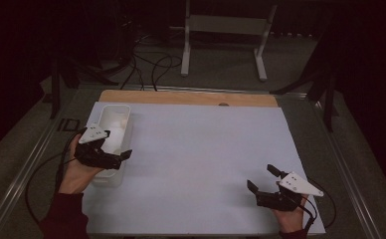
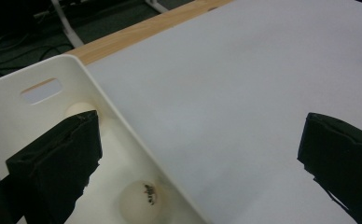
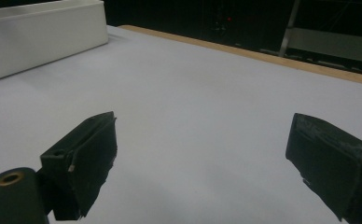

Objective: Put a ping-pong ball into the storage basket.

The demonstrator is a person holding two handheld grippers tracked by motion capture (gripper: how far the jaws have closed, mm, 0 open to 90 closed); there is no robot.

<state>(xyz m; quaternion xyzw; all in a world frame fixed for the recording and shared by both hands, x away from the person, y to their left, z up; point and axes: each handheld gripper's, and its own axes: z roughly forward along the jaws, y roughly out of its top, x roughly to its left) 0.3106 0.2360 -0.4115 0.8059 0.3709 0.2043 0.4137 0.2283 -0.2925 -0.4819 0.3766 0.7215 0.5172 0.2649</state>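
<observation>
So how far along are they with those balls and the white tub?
It looks close to finished. Two white balls, one with print and one at the far end, already lie inside the white tub. The left tongs hang open over the tub's rim, holding nothing, and the right tongs are open over the bare sheet. I see no ball left out, so little seems left.

a dim lab: paper-covered table (image 1: 196, 149), floor cables (image 1: 151, 67), metal stand (image 1: 226, 25)
</observation>
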